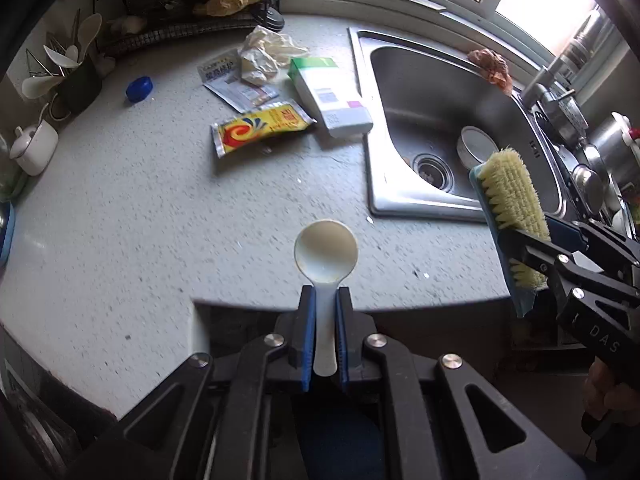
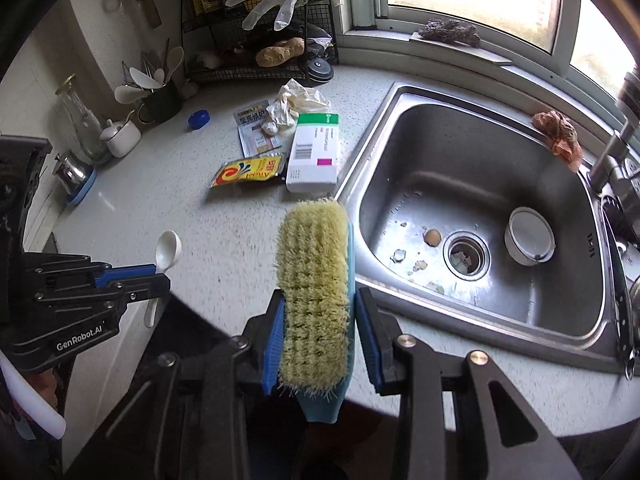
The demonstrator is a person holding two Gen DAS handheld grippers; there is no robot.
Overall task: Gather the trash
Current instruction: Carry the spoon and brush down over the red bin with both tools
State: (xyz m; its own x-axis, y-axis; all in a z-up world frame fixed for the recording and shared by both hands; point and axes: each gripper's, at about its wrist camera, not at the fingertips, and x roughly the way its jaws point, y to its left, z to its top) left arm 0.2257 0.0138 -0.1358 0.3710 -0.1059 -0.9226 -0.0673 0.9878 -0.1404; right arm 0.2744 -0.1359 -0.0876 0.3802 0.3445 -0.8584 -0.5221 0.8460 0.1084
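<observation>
My left gripper (image 1: 325,300) is shut on the handle of a white plastic spoon (image 1: 326,250), held over the counter's front edge; it also shows in the right wrist view (image 2: 167,254). My right gripper (image 2: 316,312) is shut on a scrub brush (image 2: 314,280) with yellow bristles and a teal back, near the sink's front left corner. Trash lies on the counter: a yellow sachet (image 1: 260,128), a white and green box (image 1: 330,96), a printed packet (image 1: 234,82), crumpled paper (image 1: 264,54) and a blue cap (image 1: 139,89).
A steel sink (image 2: 576,312) on the right holds a white bowl (image 2: 529,236) and food scraps. An orange rag (image 2: 558,136) lies on its far rim. A wire rack (image 2: 256,40), a utensil cup (image 2: 160,100) and a white pot (image 2: 120,136) stand at the back left.
</observation>
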